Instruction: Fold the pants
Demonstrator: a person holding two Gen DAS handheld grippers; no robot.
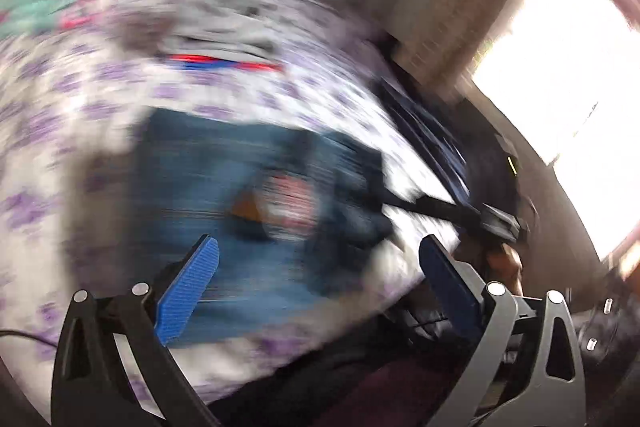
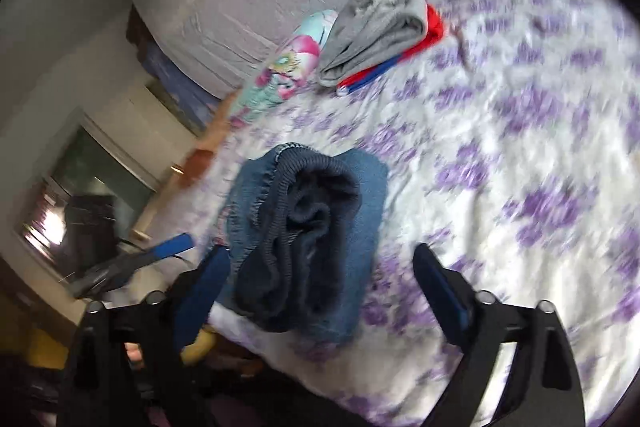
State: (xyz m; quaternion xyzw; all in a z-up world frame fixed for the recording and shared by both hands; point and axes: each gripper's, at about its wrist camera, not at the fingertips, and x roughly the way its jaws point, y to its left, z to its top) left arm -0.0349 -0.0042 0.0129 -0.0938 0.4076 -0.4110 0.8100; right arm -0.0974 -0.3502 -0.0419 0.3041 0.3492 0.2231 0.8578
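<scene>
Purple-flowered bedsheet (image 2: 500, 131) covers the bed where a person works two handheld grippers; near its close edge lie the blue denim pants (image 2: 304, 239), already doubled into a compact bundle with the dark ribbed waistband uppermost. Right gripper (image 2: 320, 259) hovers over the bundle with jaws spread wide, the fingers either side of it and pressing on nothing; left gripper (image 1: 320, 251), seen in its own heavily blurred view, is likewise spread wide and grasps nothing, the denim lying beyond its pads. By the look of it the fold itself is done and both tools have let go; what remains is probably a last tidy or setting the bundle aside with the others. Farther up the sheet a stack of folded clothes (image 2: 380, 27), grey over red and blue, sits well apart from the pants; beside it lies a turquoise and pink patterned item (image 2: 288, 63). Open sheet stretches to the right of the bundle, giving plenty of room; to the left the bed edge is close, so any shove that way risks tipping the pants off.
</scene>
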